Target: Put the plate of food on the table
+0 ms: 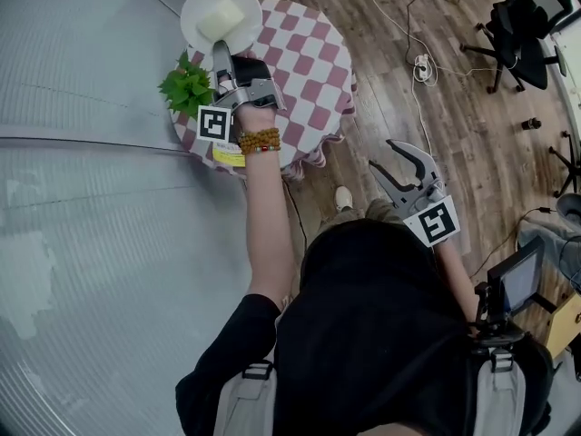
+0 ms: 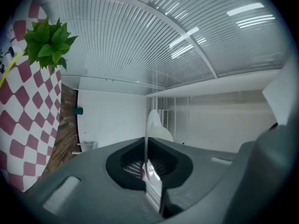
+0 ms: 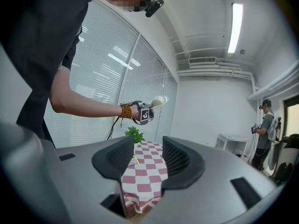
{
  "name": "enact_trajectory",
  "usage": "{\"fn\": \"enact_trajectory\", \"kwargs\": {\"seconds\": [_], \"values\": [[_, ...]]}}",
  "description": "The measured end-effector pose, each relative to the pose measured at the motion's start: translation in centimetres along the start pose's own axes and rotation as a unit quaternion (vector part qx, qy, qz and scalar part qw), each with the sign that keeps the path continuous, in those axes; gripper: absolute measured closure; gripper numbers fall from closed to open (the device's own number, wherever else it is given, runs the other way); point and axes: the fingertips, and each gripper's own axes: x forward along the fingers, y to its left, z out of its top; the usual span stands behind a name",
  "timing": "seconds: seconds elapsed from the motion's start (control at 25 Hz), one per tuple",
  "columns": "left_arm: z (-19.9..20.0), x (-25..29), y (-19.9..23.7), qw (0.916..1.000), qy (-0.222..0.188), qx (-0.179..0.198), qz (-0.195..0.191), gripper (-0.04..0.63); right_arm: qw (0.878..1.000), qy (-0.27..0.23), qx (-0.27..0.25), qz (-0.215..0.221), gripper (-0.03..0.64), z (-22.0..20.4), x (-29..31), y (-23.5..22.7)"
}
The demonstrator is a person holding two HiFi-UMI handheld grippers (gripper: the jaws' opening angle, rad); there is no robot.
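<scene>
R gripper [image 1: 379, 153], nearest, is held empty w/ fingers apart; white plate [image 1: 195, 12] w/ food [image 1: 221, 18] is clamped at its rim by L gripper [image 1: 220, 51], above table [image 1: 309, 62].

Table [image 1: 313, 62]: near-left rim hidden beneath left gripper [image 1: 221, 53] and plate [image 1: 191, 21].
Plant [image 1: 186, 87], table's left rim: pot hidden by leaves.
Food [image 1: 221, 18], above table: kind indiscernible.
Person [image 3: 267, 129], beyond table: too small for detail.
</scene>
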Motion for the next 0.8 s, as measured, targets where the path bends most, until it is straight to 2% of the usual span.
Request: {"fn": "enact_trajectory", "kwargs": {"seconds": [0.24, 0.36, 0.56, 0.68, 0.8], "values": [[-0.2, 1.8, 4.9, 0.9983, -0.030, -0.031, 0.041, 0.581, 0.999, 0.000, 0.036, -0.018, 0.433, -0.6, 1.3, -2.9], [-0.7, 2.3, 8.3, 0.9963, -0.034, -0.038, 0.069, 0.581, 0.999, 0.004, 0.047, -0.012, 0.433, -1.5, 2.8, -4.5], [-1.4, 3.7, 14.5, 0.9921, -0.028, -0.032, 0.118, 0.581, 0.998, 0.009, 0.060, 0.010, 0.433, -3.1, 6.9, -8.2], [-1.4, 4.8, 18.7, 0.9860, -0.013, -0.013, 0.166, 0.581, 0.995, -0.009, 0.091, 0.029, 0.433, -2.7, 10.0, -11.1], [-1.4, 6.0, 22.9, 0.9802, 0.001, -0.001, 0.198, 0.581, 0.994, -0.018, 0.096, 0.041, 0.433, -2.4, 12.8, -14.4]]}}
